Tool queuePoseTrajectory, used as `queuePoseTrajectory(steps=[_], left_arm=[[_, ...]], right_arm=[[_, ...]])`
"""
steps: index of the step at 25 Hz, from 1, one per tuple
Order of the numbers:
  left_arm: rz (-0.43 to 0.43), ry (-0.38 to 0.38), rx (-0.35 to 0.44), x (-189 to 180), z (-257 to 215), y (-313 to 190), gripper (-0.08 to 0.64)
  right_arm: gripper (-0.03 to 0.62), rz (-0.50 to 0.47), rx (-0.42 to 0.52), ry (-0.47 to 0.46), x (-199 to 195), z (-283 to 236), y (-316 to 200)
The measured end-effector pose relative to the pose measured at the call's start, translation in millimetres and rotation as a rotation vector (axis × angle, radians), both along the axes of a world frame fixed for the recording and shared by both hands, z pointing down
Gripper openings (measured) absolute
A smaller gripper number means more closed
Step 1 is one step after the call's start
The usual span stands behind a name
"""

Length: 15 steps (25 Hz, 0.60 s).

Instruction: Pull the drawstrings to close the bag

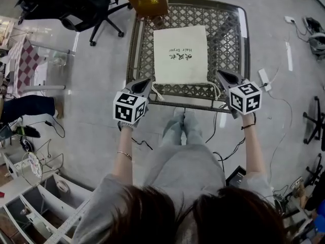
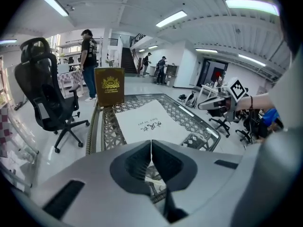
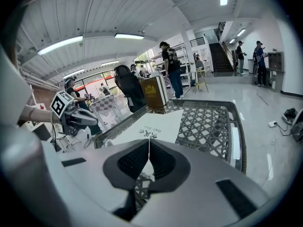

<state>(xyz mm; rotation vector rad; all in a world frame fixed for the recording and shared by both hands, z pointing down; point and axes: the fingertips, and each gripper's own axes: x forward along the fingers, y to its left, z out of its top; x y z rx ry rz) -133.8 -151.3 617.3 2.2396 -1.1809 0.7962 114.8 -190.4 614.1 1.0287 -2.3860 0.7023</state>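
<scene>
Bag (image 1: 180,55) lies flat on the table (image 1: 226,24), mouth twd me at 6 o'clock, drawstring loops (image 1: 156,93) poking out at its 7 & 5 corners. My left gripper (image 1: 146,83) & right gripper (image 1: 221,74) are both pinched closed, empty, just outside those corners. Best approach imo: open each first, nip one loop per side, then pull evenly twd 9 & 3.

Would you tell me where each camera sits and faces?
Head view: on the person's head, facing steeply down at the cream cloth drawstring bag; forearms, legs, left hand-held gripper and right hand-held gripper show.
Left gripper view: rides the left one, facing along its shut jaws.
Right gripper view: likewise on the right one.
Both gripper views share the bag and each other's gripper.
</scene>
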Motion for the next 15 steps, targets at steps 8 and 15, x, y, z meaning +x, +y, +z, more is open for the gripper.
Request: queuePoseTrajectory(steps=[8,15], left_arm=[[0.078,-0.022,-0.076,4,32,6,0.026],[0.109,-0.034,-0.110,-1,57,7,0.029]], right_arm=[[0.025,-0.066,-0.093,0.065,-3,44,14],[0.101,-0.108,-0.144,0.102,-6,69,17]])
